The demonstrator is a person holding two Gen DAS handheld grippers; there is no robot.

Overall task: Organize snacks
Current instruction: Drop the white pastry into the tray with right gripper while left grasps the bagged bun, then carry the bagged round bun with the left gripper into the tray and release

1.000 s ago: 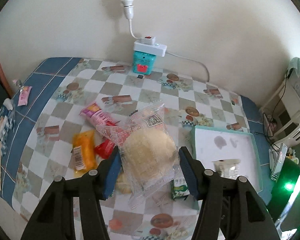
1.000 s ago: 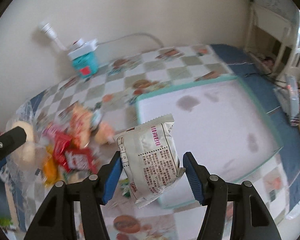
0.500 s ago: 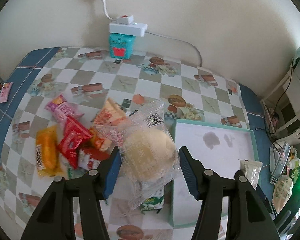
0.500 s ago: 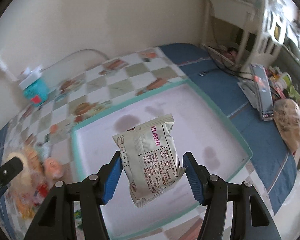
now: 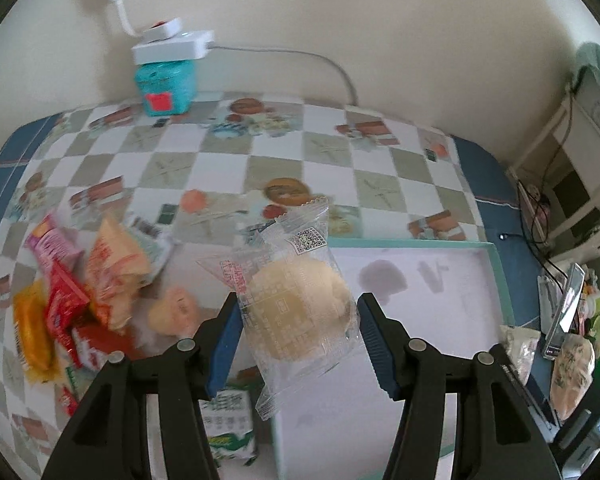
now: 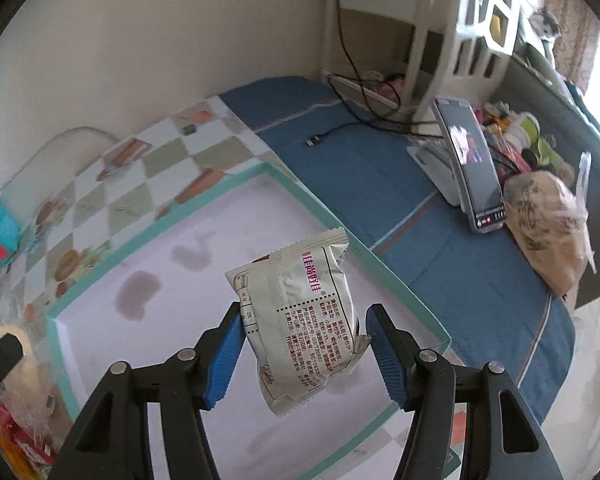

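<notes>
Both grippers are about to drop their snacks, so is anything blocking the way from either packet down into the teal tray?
Nothing visible. The silver packet in the right gripper hangs over bare tray floor. The clear wafer packet in the left gripper hangs at the tray's left edge, with empty floor beside it.

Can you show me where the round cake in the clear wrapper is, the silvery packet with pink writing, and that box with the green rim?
round cake [image 5: 296, 312], left wrist view, middle of the cake
silvery packet [image 6: 304, 316], right wrist view, printed face
box [image 6: 396, 276], right wrist view, green rim
</notes>
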